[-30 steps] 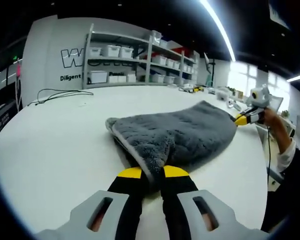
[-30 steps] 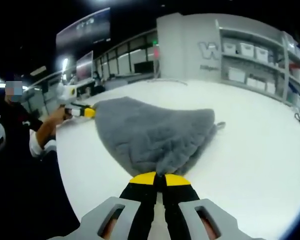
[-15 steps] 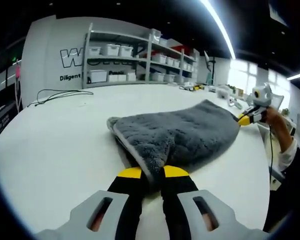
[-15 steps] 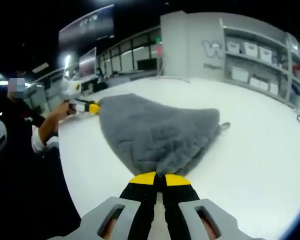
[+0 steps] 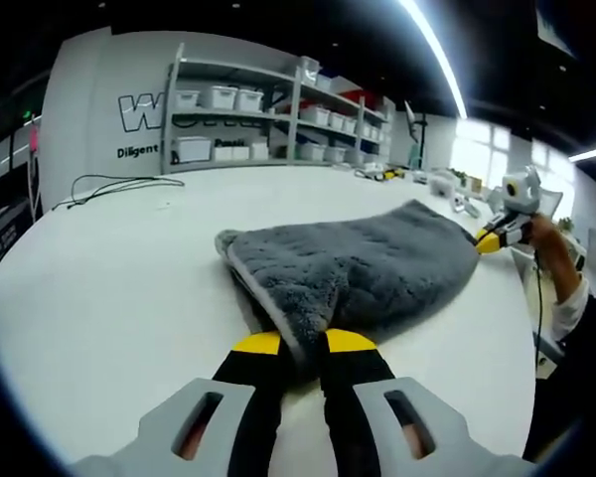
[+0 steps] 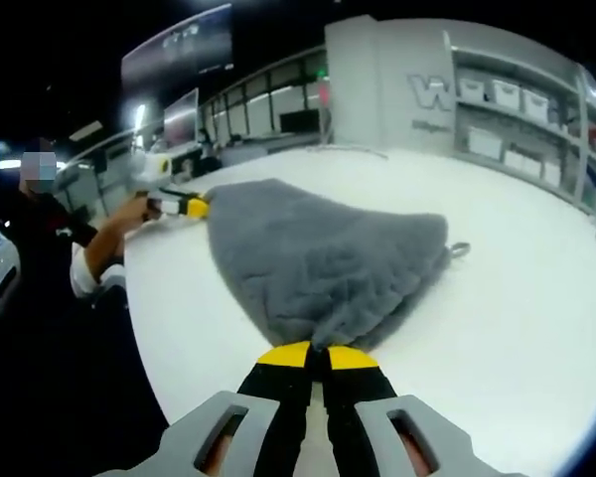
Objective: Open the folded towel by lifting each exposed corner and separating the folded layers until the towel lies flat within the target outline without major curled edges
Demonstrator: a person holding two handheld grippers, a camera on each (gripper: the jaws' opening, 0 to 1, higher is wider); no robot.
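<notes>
The grey towel (image 5: 368, 263), pinched at opposite corners by the closed left gripper (image 5: 303, 343) and right gripper (image 6: 313, 353), is stretched over the white counter (image 5: 109, 278), folded layers not yet separated.

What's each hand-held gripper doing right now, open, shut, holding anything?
Left hand-held gripper: shut on a corner of the grey towel.
Right hand-held gripper: shut on another corner of the grey towel.

the towel (image 5: 377, 268) has been stretched slightly wider.
</notes>
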